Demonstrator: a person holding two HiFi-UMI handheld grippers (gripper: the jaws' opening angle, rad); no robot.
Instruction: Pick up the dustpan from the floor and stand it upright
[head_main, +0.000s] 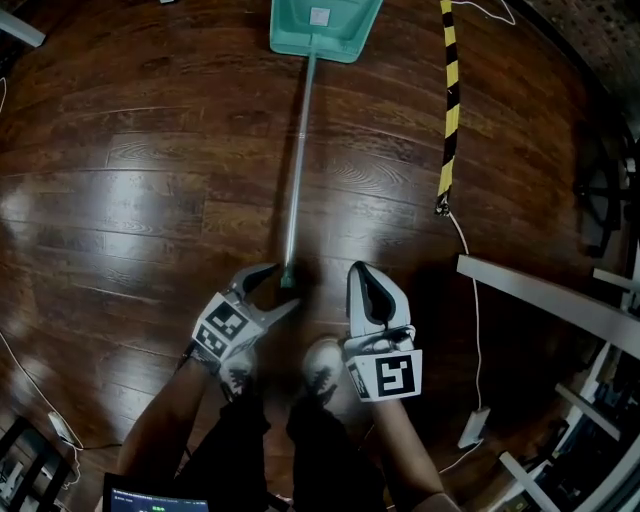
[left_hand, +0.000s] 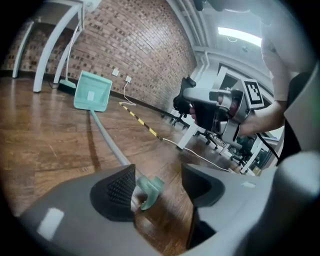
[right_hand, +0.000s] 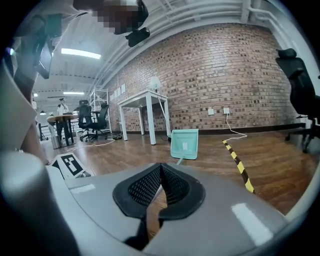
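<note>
Mint-green plastic is lying flat on the dark wooden floor (head_main: 150, 170) ahead of us: the dustpan (head_main: 325, 28) is resting well out in front, its pan at the top of the head view. Its long grey handle (head_main: 297, 150) is running straight back toward our shoes (head_main: 322, 372). We are holding the left gripper (head_main: 285, 286) low at the near end of that handle, with its jaws spread wide. In the left gripper view the green end cap (left_hand: 149, 191) is sitting between the jaws of the left gripper (left_hand: 157, 182), just beside the left-hand pad, with a clear gap to the other pad; we cannot tell whether the near pad is touching it.

We are holding the right gripper (head_main: 360, 272) just beside the left one, to the right of the handle's end. Its jaws are pressed together at the tips and pinching nothing, as the right gripper view (right_hand: 161, 172) is showing.

A yellow-and-black striped strip (head_main: 449, 100) is lying on the floor to the right of the dustpan, and a white cable (head_main: 472, 300) is trailing from its near end. A brick wall (right_hand: 225, 65) is standing behind the pan.
</note>
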